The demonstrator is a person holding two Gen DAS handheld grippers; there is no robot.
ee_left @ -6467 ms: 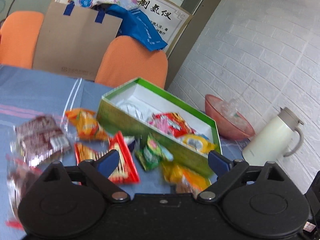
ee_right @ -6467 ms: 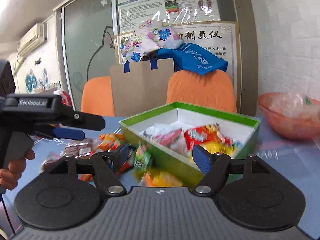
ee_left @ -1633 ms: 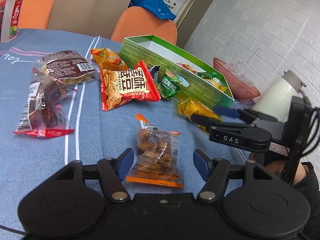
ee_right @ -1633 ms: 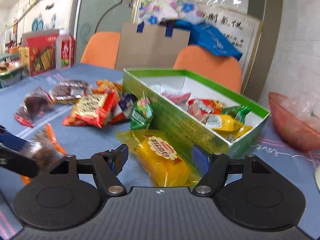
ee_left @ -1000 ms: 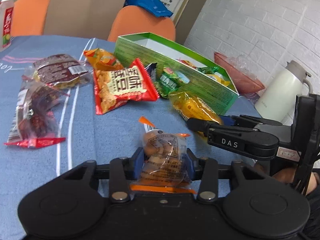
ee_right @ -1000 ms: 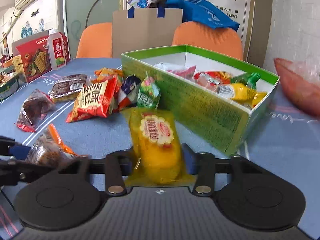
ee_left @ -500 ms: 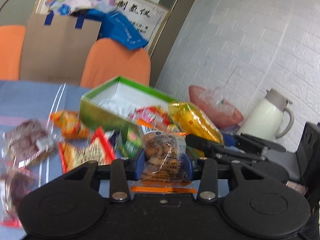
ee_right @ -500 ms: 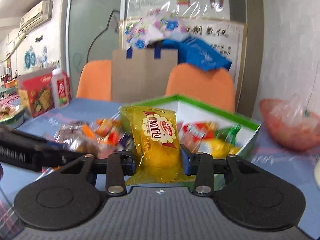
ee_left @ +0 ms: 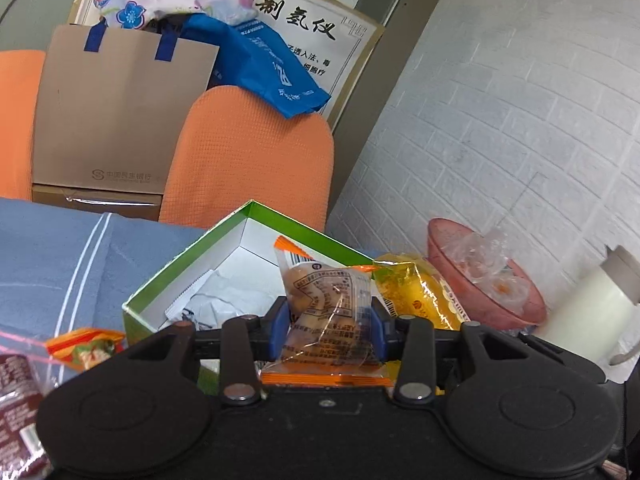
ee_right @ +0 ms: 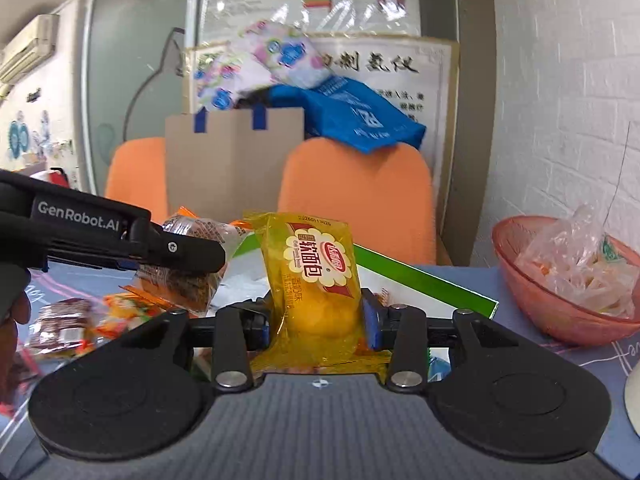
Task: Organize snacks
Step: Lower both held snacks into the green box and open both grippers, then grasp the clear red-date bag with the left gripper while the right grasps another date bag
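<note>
My left gripper (ee_left: 328, 330) is shut on a clear orange-edged snack packet (ee_left: 326, 312) and holds it up over the near end of the green box (ee_left: 192, 272). My right gripper (ee_right: 318, 326) is shut on a yellow bread packet (ee_right: 320, 276), held upright over the box (ee_right: 424, 280). The yellow packet also shows in the left wrist view (ee_left: 420, 296), right of the clear packet. The left gripper (ee_right: 168, 258) with its packet (ee_right: 188, 280) shows at the left of the right wrist view. White paper lies in the box.
A pink bowl (ee_left: 440, 248) with clear wrappers stands right of the box (ee_right: 516, 264). A white jug (ee_left: 588, 308) is at the far right. Loose snack packets (ee_right: 64, 320) lie on the blue cloth at the left. Orange chairs (ee_left: 248, 160) and a paper bag (ee_left: 116, 116) stand behind.
Both grippers closed on their packets on the table, lifted them, and moved forward over the green box. In the last half second both have come closer to the box.
</note>
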